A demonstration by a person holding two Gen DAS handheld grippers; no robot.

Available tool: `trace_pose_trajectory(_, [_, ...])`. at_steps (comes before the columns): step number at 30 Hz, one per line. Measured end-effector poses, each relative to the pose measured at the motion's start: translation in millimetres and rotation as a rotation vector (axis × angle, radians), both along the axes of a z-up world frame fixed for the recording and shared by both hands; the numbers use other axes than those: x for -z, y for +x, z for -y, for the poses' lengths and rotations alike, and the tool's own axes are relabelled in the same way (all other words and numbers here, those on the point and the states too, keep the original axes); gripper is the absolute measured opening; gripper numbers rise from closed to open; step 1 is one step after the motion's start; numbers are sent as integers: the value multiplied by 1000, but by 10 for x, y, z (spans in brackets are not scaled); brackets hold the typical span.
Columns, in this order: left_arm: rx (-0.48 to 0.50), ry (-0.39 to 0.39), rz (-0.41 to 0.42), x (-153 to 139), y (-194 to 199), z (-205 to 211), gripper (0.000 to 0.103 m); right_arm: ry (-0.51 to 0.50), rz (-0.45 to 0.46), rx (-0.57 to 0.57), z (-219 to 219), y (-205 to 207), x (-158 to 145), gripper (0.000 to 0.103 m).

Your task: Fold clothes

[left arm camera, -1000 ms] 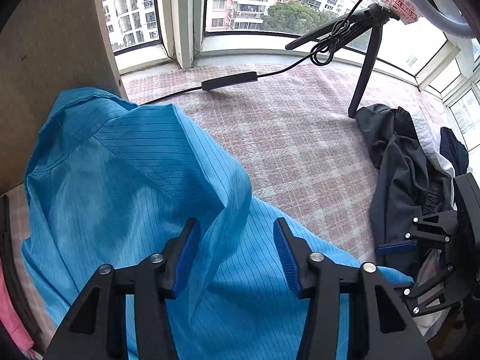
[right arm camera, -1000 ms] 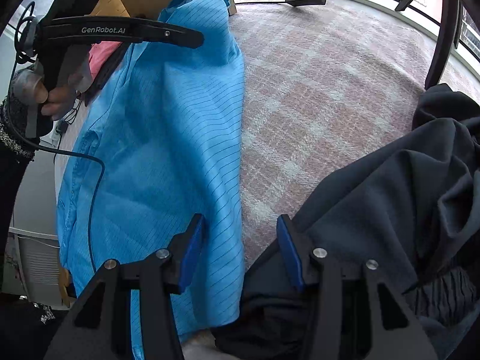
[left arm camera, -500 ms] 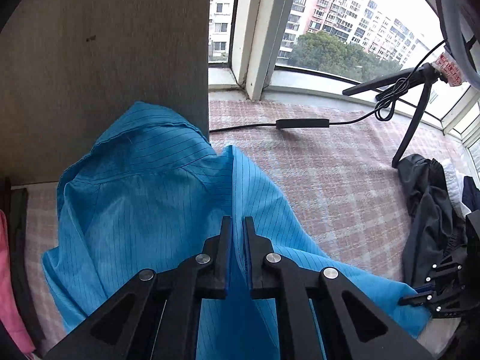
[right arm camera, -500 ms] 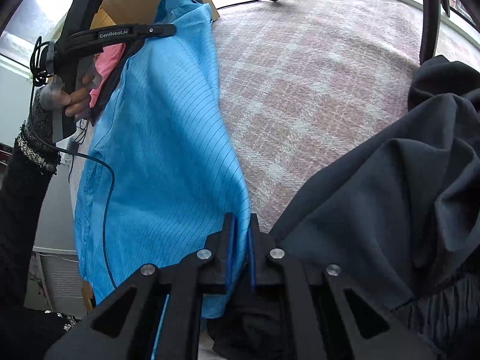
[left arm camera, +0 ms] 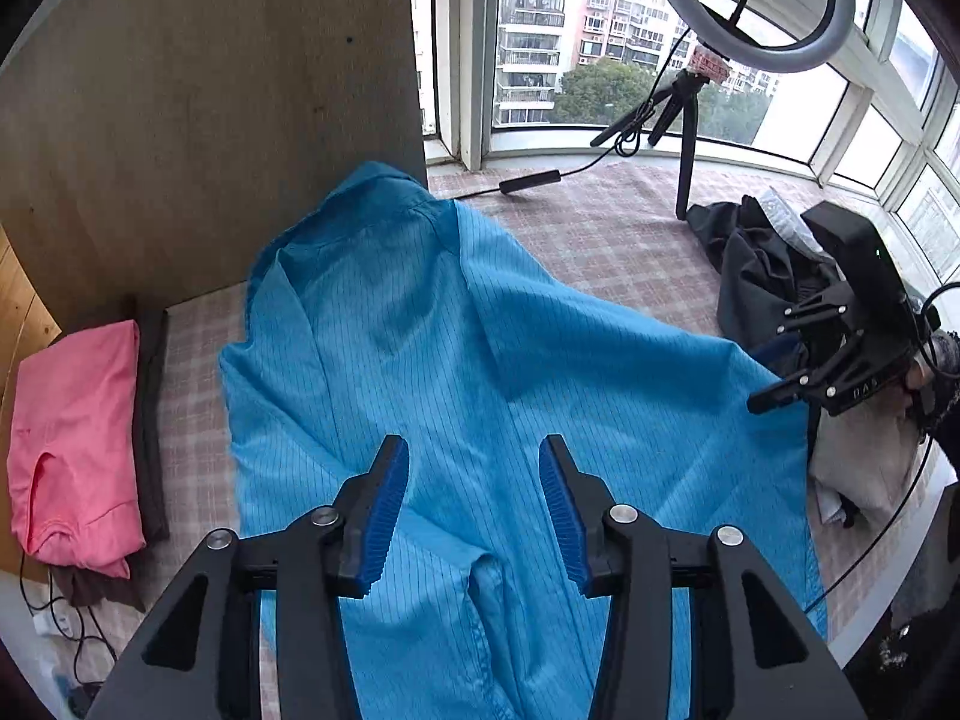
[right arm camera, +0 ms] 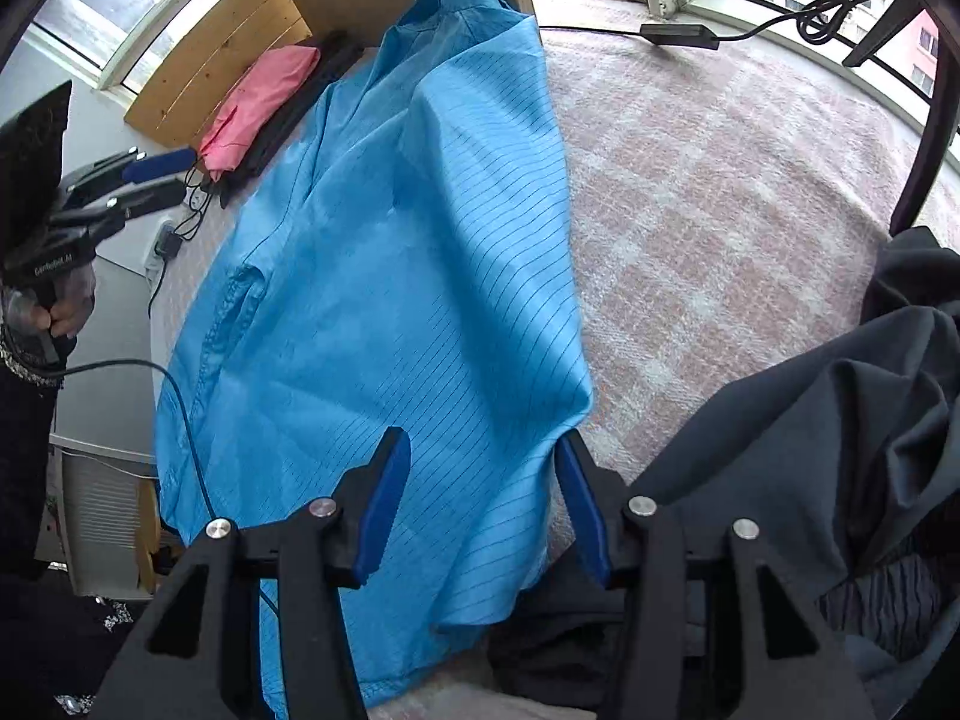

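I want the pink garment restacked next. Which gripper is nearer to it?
Left. The left gripper hovers over the blue shirt beside the pink garment; the right gripper is at the shirt's far edge.

Below and ahead of our left gripper (left arm camera: 474, 504) the striped shirt (left arm camera: 420, 360) lies spread on the checked bed cover (left arm camera: 600, 240), its collar farthest from the jaws, against the wooden board (left arm camera: 210, 120). Left of those jaws sits a folded T-shirt (left arm camera: 72, 438) — on top of another folded garment (left arm camera: 150, 420). To their right, a heap of dark clothes (left arm camera: 756, 276) and our right gripper (right arm camera: 483, 498), with the tripod (left arm camera: 684, 138) beyond by the window — the shirt's hem lies under the right jaws.
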State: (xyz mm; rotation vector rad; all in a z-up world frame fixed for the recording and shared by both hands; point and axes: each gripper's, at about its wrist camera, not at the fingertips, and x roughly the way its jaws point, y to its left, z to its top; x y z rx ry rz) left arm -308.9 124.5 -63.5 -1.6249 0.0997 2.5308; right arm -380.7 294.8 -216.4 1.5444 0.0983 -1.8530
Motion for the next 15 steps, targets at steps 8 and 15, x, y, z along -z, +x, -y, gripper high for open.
trace_pose_trajectory(8, [-45,82,161,546,972,-206,43,136,-71,49,-357,117,148,50])
trace_pose_trajectory(15, [-139,163,247,736,2213,-360,44,67,-91,76,-398,226,-65,50])
